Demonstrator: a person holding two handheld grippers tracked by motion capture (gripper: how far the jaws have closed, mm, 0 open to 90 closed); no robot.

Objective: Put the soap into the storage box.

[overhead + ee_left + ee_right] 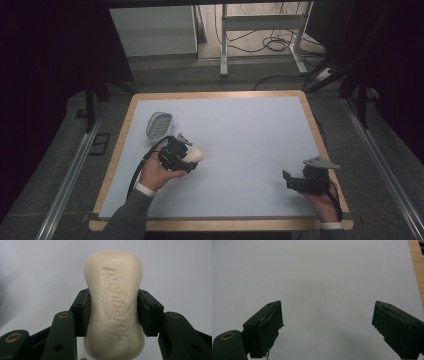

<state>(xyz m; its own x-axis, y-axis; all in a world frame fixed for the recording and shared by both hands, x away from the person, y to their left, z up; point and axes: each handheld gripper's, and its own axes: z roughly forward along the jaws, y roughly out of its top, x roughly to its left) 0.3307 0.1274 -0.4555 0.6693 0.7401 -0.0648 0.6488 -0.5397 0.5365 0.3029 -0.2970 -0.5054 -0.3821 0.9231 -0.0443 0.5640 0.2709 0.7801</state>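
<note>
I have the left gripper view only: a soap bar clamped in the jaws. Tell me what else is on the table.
Observer: A clear soap dish lies on the white table cover, just beyond the left gripper in the high view.
Operator: Report the other gripper.
Observer: The right gripper has its jaws wide apart with nothing between them.
Operator: Say where it is.
Observer: It sits near the table's right edge, apart from the soap bar.

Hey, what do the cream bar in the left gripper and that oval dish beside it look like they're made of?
The bar looks like solid soap: matte, waxy cream surface with a brand name pressed into it. The oval dish looks like clear or pale plastic with a ribbed floor, though it is too small to be sure.
</note>
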